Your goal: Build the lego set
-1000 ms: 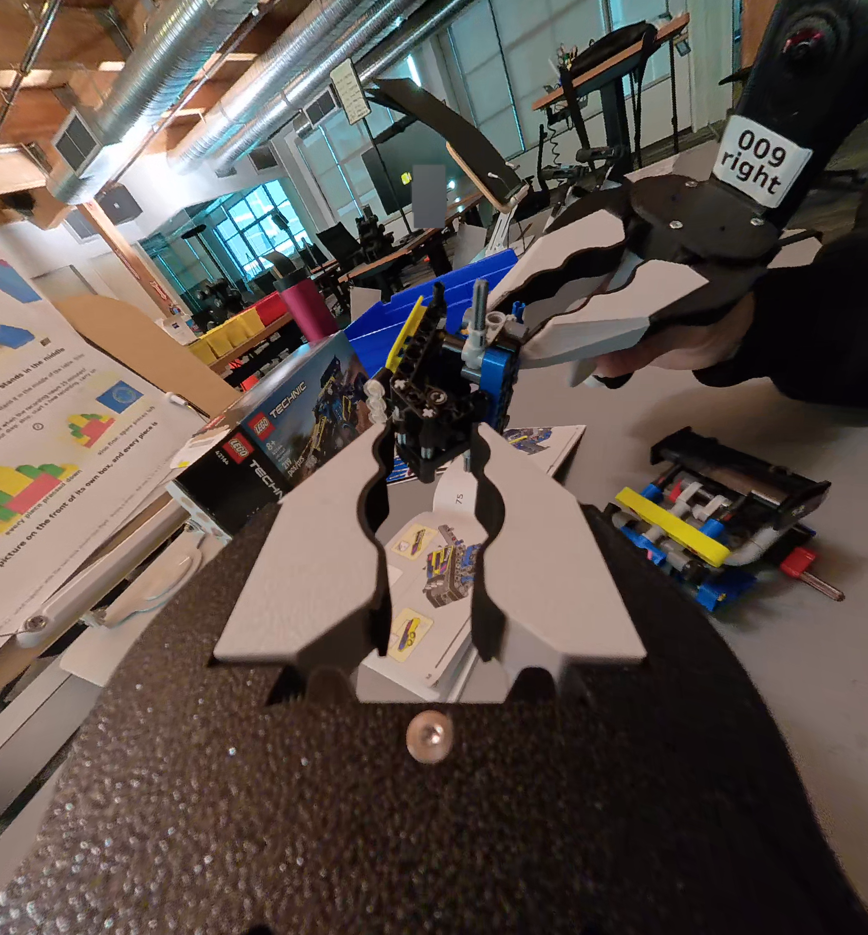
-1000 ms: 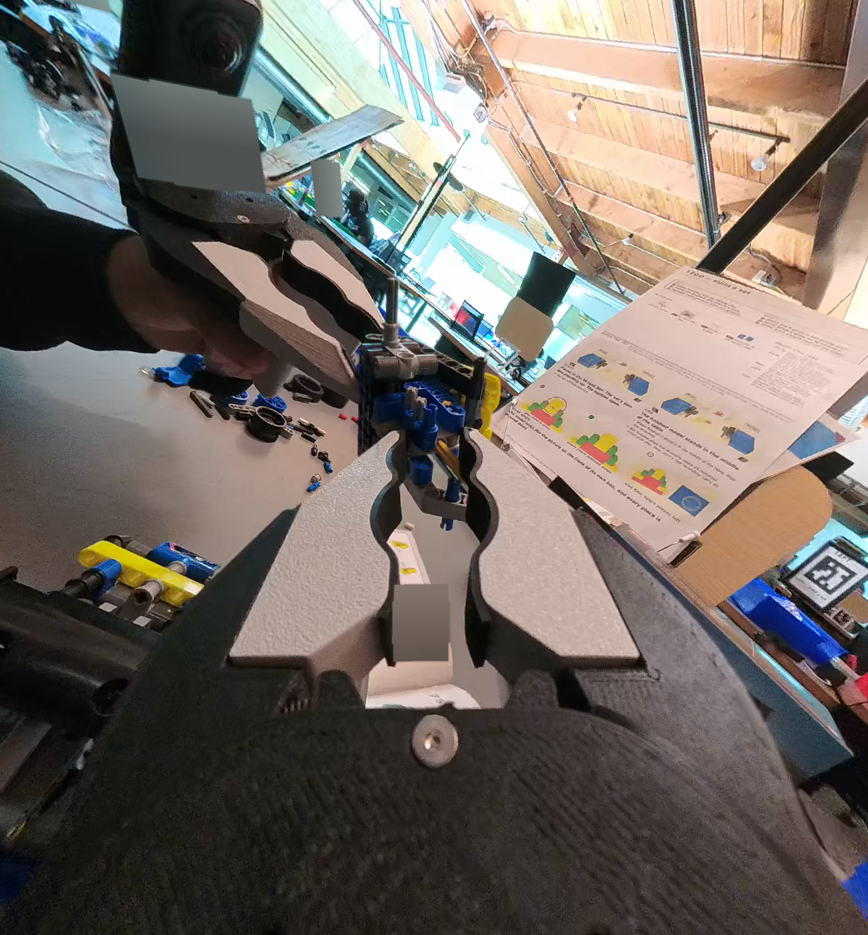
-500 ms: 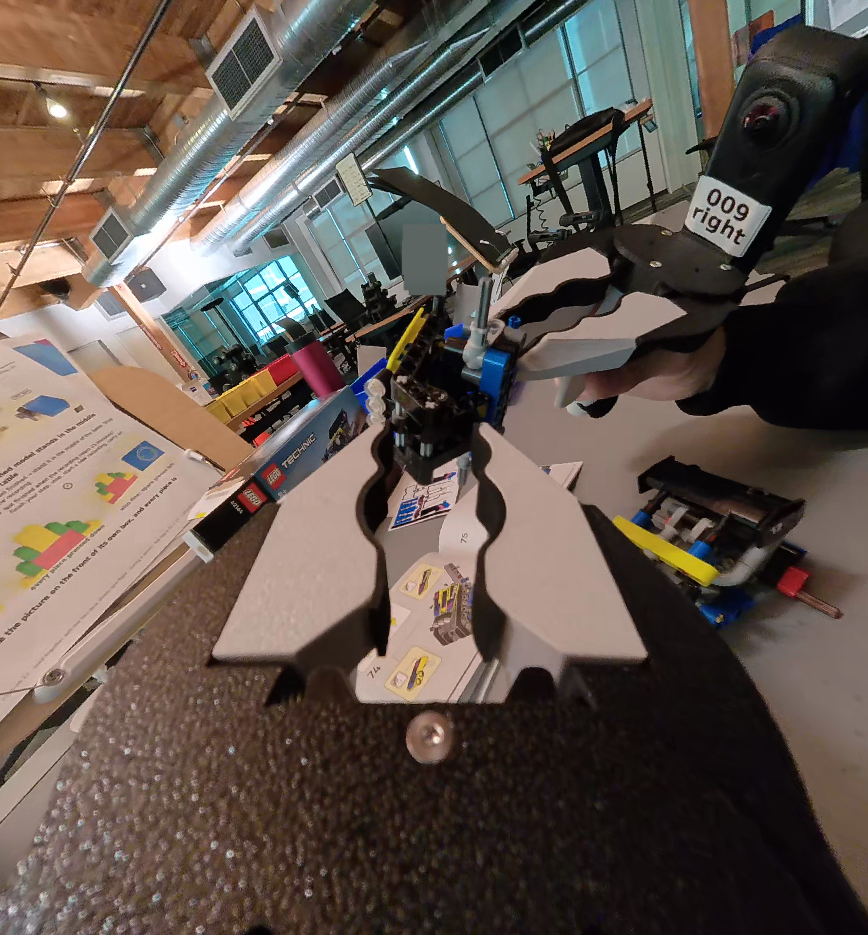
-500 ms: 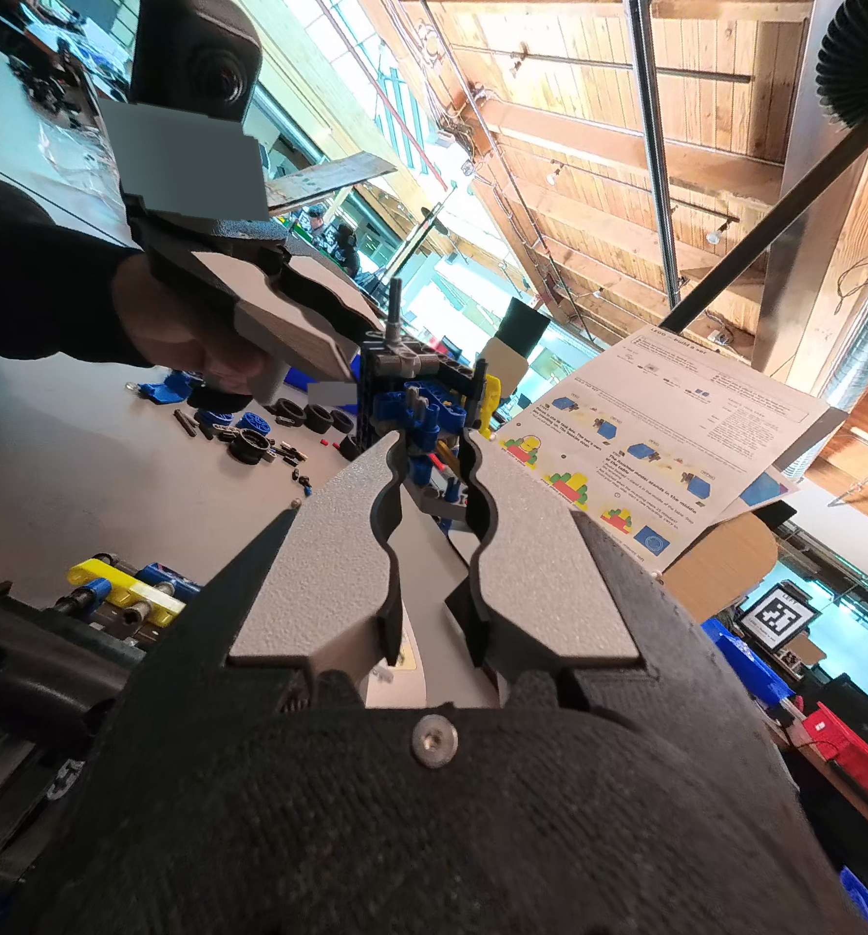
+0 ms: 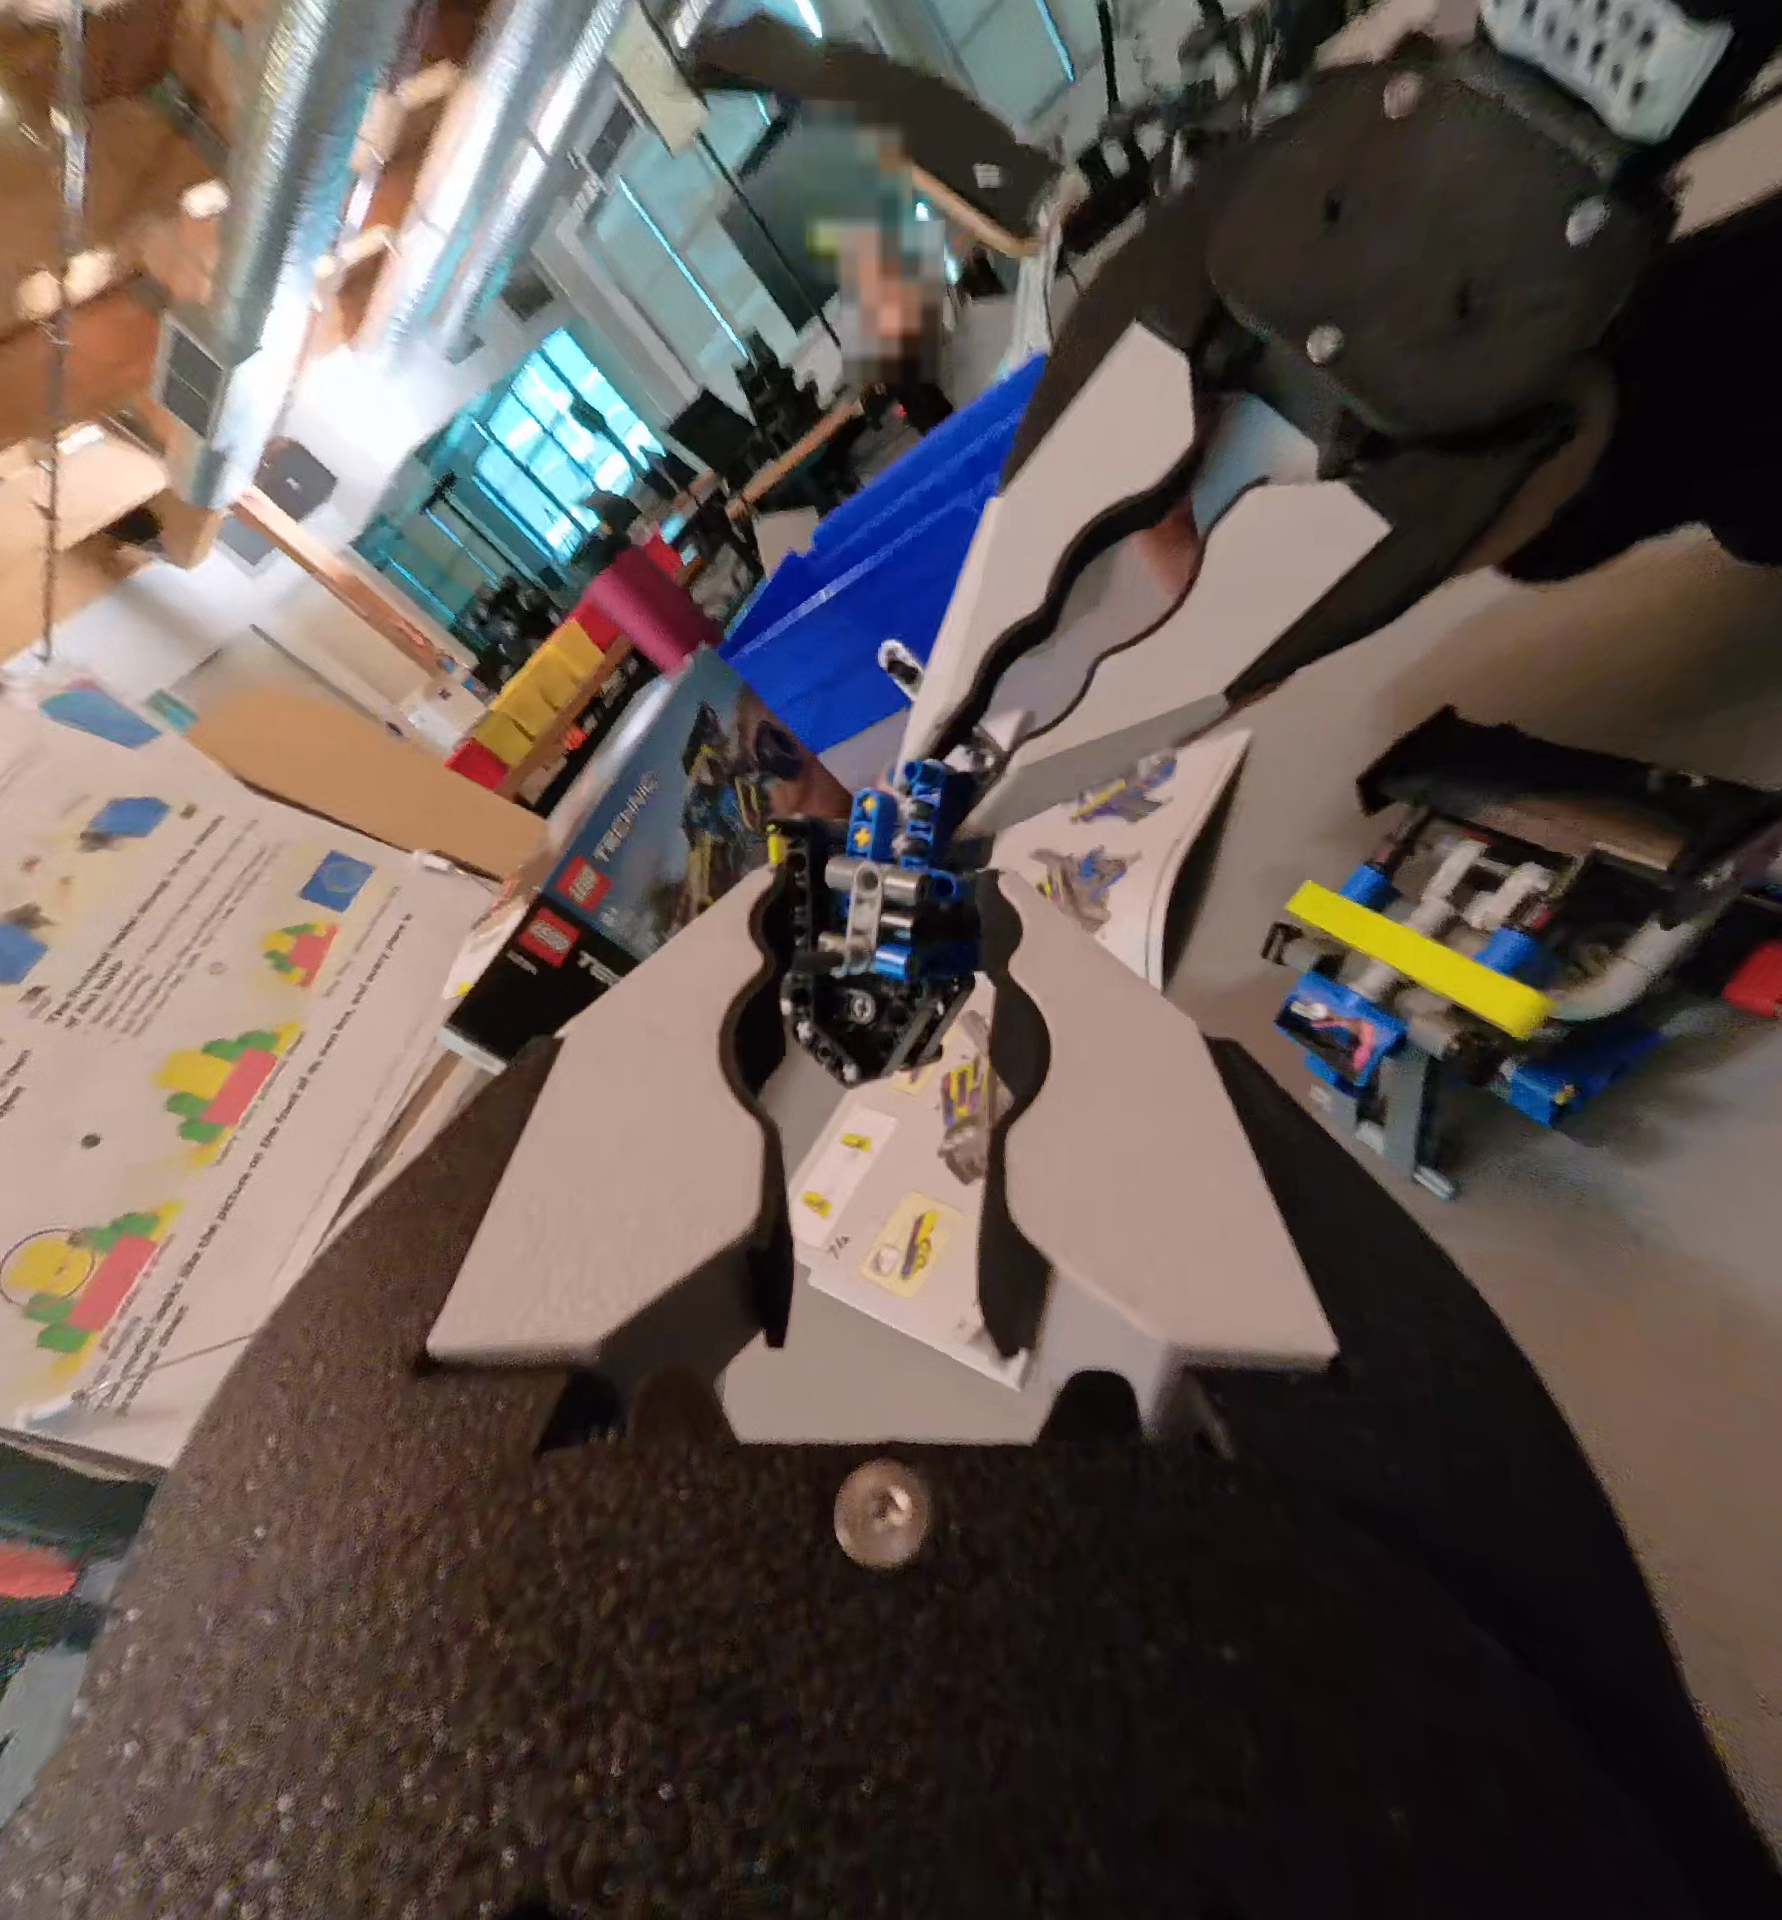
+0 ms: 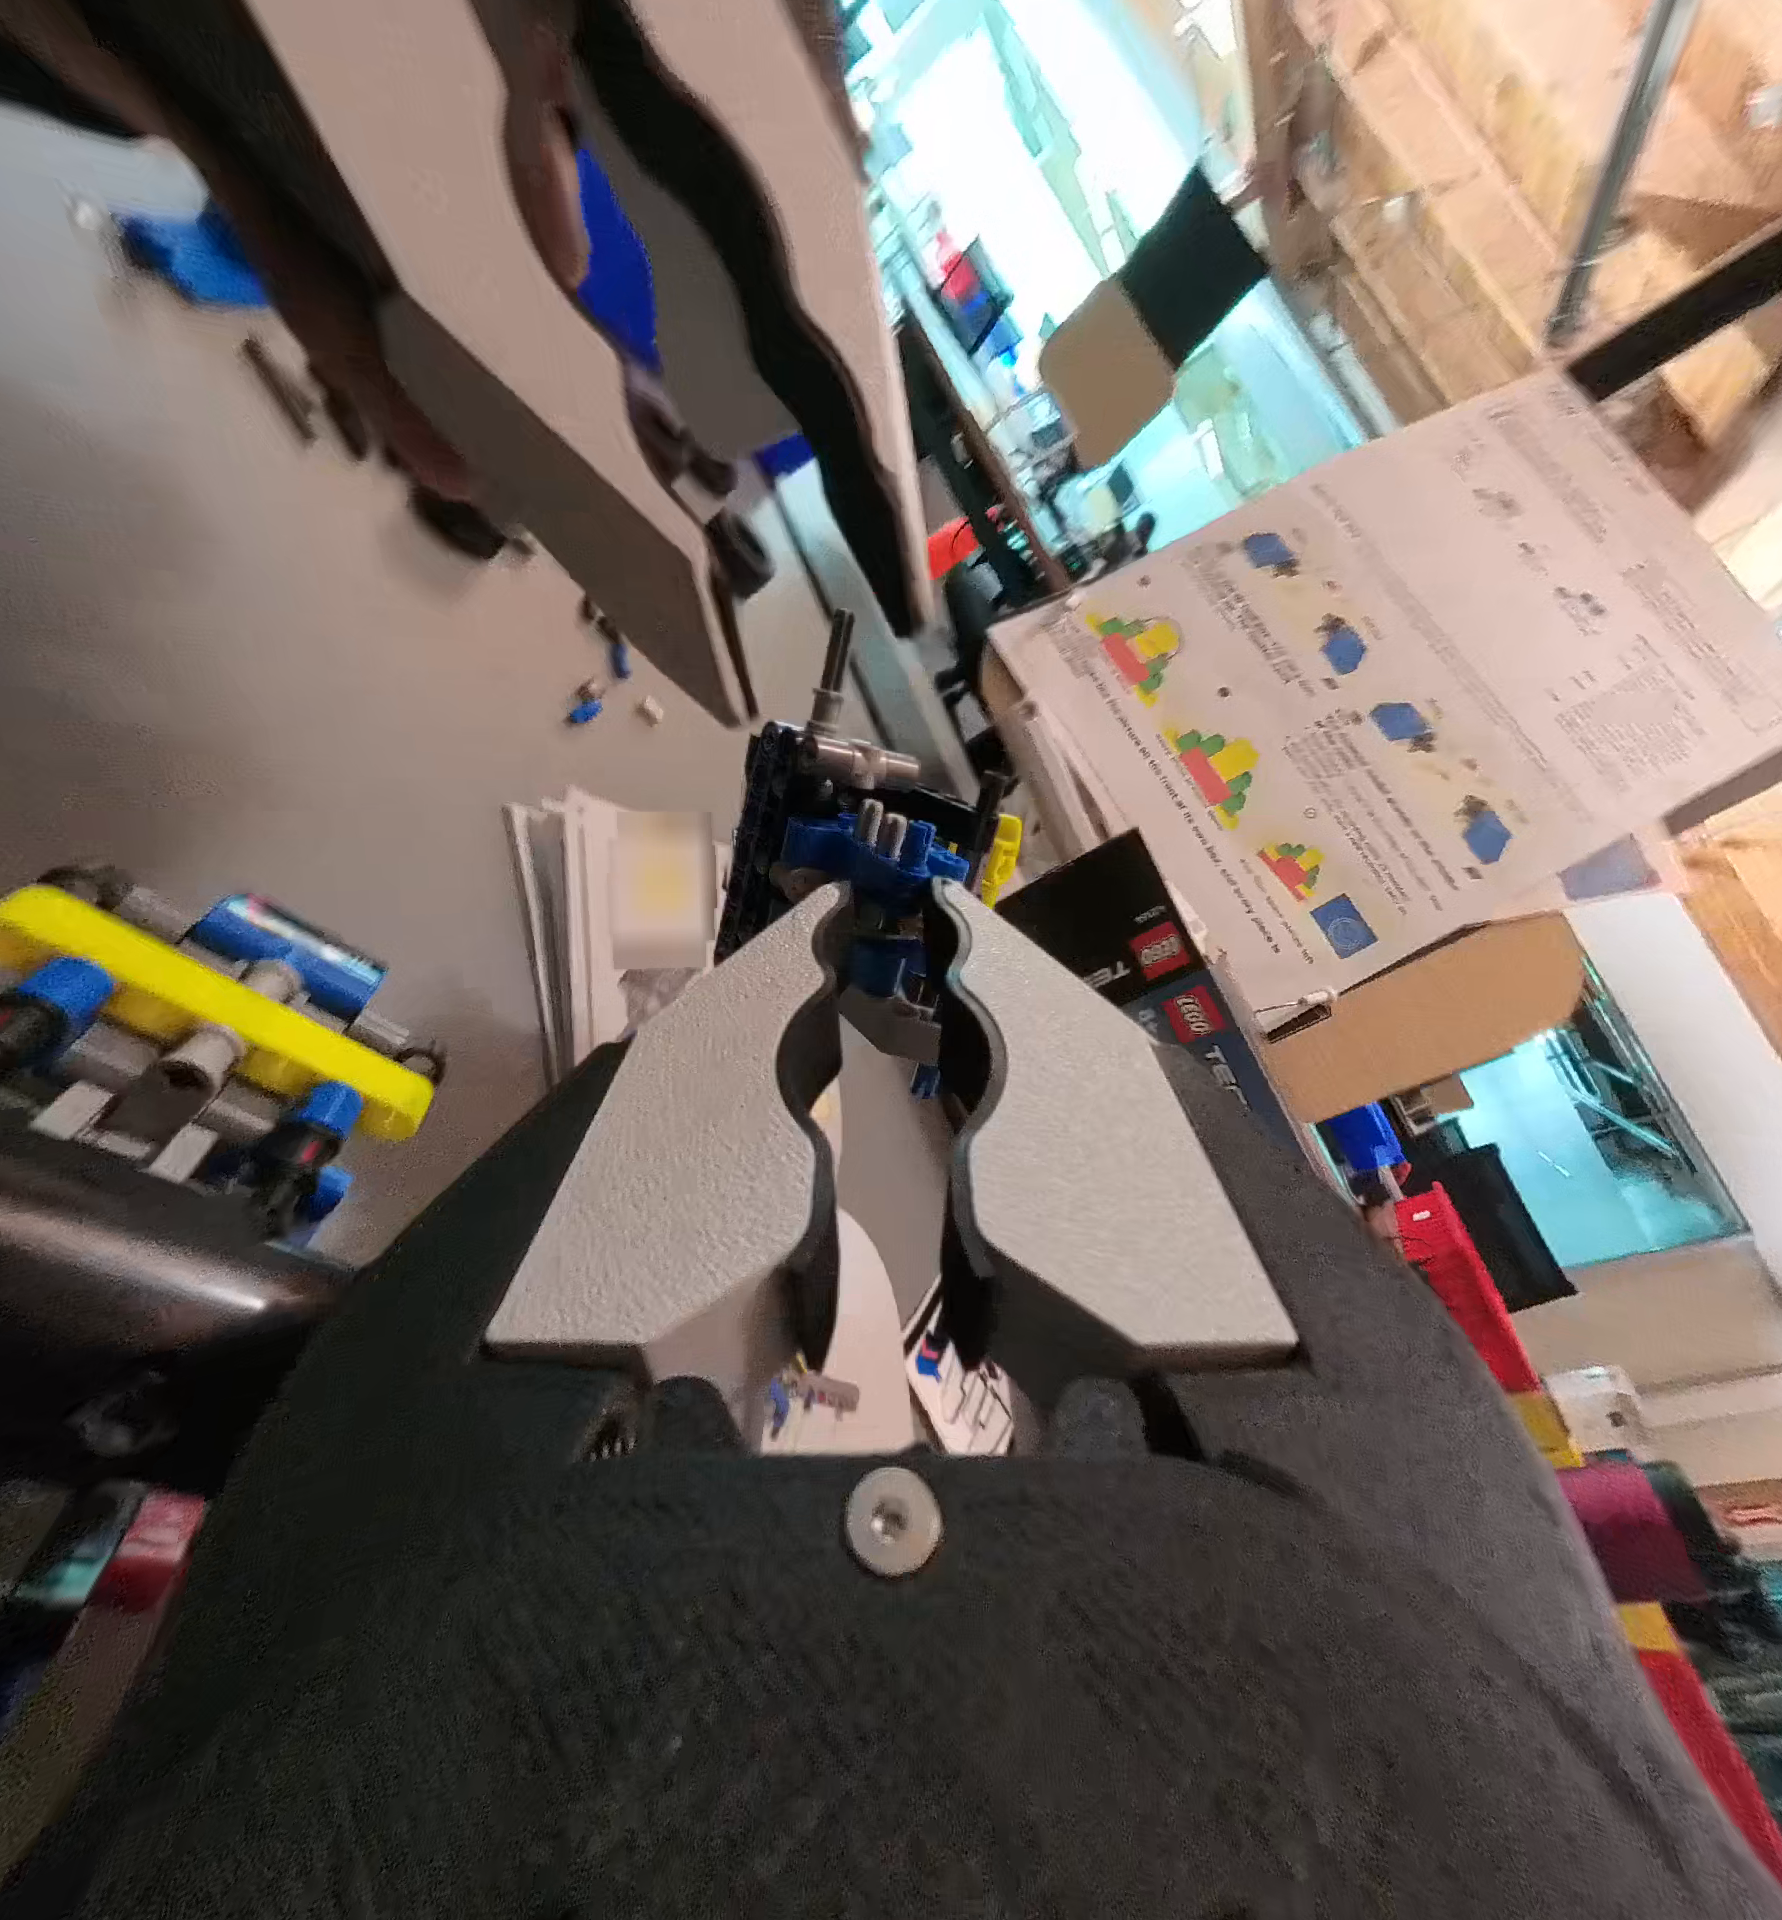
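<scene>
The small black-and-blue brick assembly (image 5: pixel 871 940) is hanging above the table (image 5: pixel 1552 1299), shared between both tongs. It is looking light and rigid, though its pins and the thin axle (image 6: pixel 833 665) would likely pop off if squeezed hard; the black frame seems the safest place to grip. The left tongs (image 5: pixel 876 977) are standing fairly wide around the black frame, and contact is unclear. The right tongs (image 6: pixel 892 914) are pinching narrowly on the blue part.
</scene>
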Tool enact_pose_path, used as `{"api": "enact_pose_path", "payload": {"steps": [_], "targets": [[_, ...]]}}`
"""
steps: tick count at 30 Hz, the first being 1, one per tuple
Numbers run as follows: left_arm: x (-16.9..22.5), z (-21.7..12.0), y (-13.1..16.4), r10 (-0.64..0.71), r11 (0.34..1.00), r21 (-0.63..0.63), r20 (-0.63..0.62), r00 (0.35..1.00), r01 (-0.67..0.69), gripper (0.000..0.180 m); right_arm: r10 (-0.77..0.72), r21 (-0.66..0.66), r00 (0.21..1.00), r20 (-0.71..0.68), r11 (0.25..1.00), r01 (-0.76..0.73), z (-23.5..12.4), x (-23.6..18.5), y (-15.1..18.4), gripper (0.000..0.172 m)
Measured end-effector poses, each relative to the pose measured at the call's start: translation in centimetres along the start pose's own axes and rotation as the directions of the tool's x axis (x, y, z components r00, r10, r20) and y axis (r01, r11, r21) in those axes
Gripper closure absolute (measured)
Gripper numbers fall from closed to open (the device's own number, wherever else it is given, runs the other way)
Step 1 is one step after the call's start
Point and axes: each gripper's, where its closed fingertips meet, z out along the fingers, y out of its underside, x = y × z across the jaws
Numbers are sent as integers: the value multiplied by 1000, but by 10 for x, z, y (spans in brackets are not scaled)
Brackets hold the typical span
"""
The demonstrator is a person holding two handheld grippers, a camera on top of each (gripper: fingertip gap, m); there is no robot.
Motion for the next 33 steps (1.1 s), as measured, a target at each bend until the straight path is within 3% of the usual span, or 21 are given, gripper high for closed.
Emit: {"api": "enact_pose_path", "payload": {"steps": [4, 6, 10, 14, 17, 20, 22, 24, 26, 29, 31, 33], "targets": [[17, 16, 15, 158, 974, -160, -29, 987, -161, 154, -116, -70, 990, 83, 990, 122, 5, -17, -1, 161], [22, 21, 22, 154, 964, -213, -42, 987, -159, 163, -178, -96, 977, 118, 977, 190, 7, -24, 0, 162], [27, 22, 34, -64, 968, -246, -79, 995, 43, 176, -220, -119, 954, 203, 962, 248, 10, -34, 8, 161], [23, 18, 37, -344, 924, -208, -95, 934, 320, 177, -164, -57, 968, 188, 982, 178, 12, -29, 3, 160], [10, 14, 41, -467, 876, -168, -58, 883, 452, 177, -53, -2, 993, 109, 999, 54, 7, -12, -8, 153], [3, 10, 36, -631, 776, -92, -86, 771, 624, 177, 206, -26, 976, 65, 978, -205, 7, -1, 2, 126], [-4, 7, 28, -729, 679, -14, -135, 671, 734, 177, 423, -47, 900, 107, 906, -421, 8, -2, 11, 103], [-14, 2, 20, -780, 597, 59, -190, 596, 800, 177, 641, -66, 749, 169, 765, -640, 9, -5, 14, 89], [-24, -3, 14, -810, 520, 132, -236, 536, 844, 177, 795, -77, 556, 242, 587, -806, 10, -7, 11, 86], [-37, -12, 2, -836, 377, 223, -336, 434, 899, 177, 875, -142, 294, 385, 371, -918, 11, -16, 4, 84], [-43, -15, -2, -839, 292, 255, -394, 375, 922, 178, 864, -131, 216, 454, 304, -944, 14, -15, -4, 85], [-48, -15, -3, -847, 216, 251, -433, 309, 944, 178, 846, -69, 269, 460, 335, -940, 17, -10, -6, 88]]}}
